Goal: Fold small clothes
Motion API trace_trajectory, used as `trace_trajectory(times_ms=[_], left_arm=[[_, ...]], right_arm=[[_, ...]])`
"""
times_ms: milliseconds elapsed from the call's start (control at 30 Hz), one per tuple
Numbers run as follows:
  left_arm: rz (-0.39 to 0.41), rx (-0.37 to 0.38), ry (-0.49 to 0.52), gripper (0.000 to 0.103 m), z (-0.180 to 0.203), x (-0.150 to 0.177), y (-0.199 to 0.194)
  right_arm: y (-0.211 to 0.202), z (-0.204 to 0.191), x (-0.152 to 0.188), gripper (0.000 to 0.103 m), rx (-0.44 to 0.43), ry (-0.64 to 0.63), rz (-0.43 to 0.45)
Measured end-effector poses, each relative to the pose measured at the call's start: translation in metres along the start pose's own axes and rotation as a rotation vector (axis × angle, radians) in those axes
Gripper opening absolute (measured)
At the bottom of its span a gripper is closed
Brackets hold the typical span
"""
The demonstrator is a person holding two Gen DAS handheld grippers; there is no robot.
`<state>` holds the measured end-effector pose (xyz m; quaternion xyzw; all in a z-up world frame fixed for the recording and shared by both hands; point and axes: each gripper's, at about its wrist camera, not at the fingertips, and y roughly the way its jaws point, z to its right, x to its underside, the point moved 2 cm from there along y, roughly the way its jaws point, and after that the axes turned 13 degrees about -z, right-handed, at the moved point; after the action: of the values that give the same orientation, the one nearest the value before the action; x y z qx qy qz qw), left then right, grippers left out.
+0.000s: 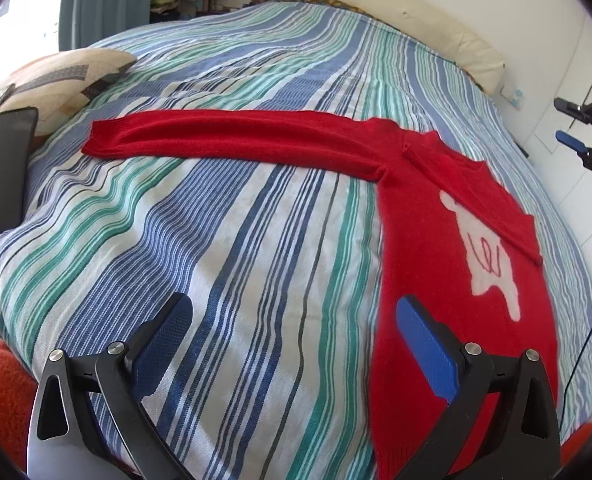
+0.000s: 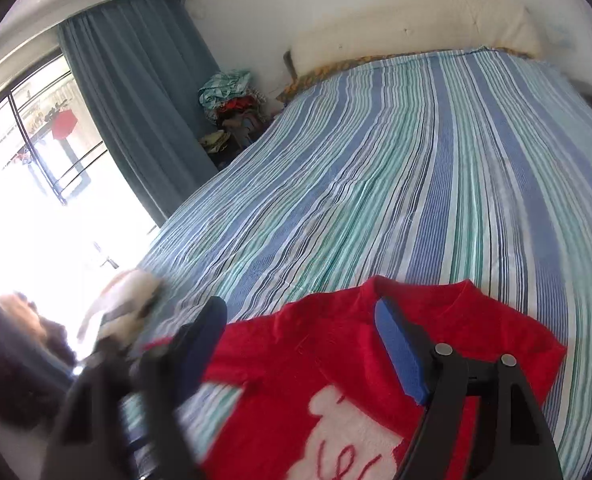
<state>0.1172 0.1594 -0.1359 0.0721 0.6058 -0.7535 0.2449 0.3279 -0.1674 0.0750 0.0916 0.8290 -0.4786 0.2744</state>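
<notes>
Hovering left gripper (image 1: 292, 344) low over striped bed (image 1: 224, 240), jaws wide apart, empty, beside hem of red sweater (image 1: 448, 240). Right gripper (image 2: 300, 344) raised off to the side, jaws apart, gripping nothing. Sweater face-up on bed; one sleeve apparently folded in, other sleeve (image 1: 232, 140) stretched flat outward. Remaining, by estimate: fold long sleeve in, then body.
</notes>
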Motion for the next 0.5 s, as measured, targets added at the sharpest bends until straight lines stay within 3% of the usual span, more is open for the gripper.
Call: trace_trajectory(times_ms=[100, 200, 333, 400, 500], left_arm=[[-0.004, 0.018, -0.006, 0.102, 0.0, -0.004, 0.001], [-0.012, 0.034, -0.016, 0.102, 0.001, -0.006, 0.004], [-0.032, 0.016, -0.023, 0.102, 0.002, -0.006, 0.013], [-0.041, -0.007, -0.02, 0.102, 0.003, -0.005, 0.018], [-0.045, -0.043, -0.01, 0.102, 0.006, -0.002, 0.023]], right_arm=[[-0.013, 0.038, 0.028, 0.077, 0.207, -0.087, -0.039], [-0.005, 0.085, 0.068, 0.077, 0.449, -0.204, -0.161], [0.026, 0.12, 0.139, 0.076, 0.533, -0.341, -0.358], [0.034, 0.135, 0.153, 0.075, 0.586, -0.339, -0.361], [0.035, 0.156, 0.149, 0.073, 0.72, -0.262, -0.275]])
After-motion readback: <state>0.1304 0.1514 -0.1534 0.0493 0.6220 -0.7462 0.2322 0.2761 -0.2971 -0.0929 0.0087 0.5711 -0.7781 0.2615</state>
